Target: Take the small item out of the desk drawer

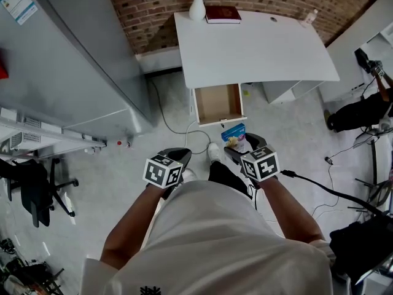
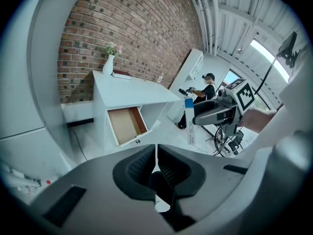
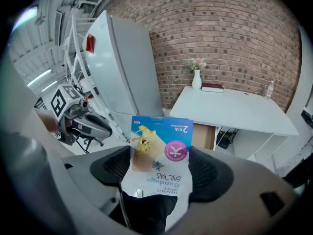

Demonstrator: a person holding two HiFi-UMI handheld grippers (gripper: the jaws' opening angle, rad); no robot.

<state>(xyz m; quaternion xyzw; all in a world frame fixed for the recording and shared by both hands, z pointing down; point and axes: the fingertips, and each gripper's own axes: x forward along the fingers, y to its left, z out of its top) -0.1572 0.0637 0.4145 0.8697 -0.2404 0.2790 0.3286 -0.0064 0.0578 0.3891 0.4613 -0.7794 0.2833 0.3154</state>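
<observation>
The desk drawer (image 1: 218,103) hangs open under the white desk (image 1: 258,48), and its wooden inside looks bare. My right gripper (image 1: 241,145) is shut on a small blue and white bandage box (image 1: 233,133), held well in front of the drawer above the floor. In the right gripper view the box (image 3: 161,153) stands upright between the pads of that gripper (image 3: 161,169), with the drawer (image 3: 211,136) behind it. My left gripper (image 1: 177,160) hangs beside it, jaws closed on nothing (image 2: 156,154). The left gripper view also shows the open drawer (image 2: 126,125) and the held box (image 2: 189,122).
A vase of flowers (image 1: 197,5) and a dark red book (image 1: 222,14) sit at the desk's back edge. A tall grey cabinet (image 1: 73,54) stands left of the desk. A black office chair (image 1: 37,189) is at the left, cables (image 1: 325,192) cross the floor, and a person (image 1: 362,109) sits at the right.
</observation>
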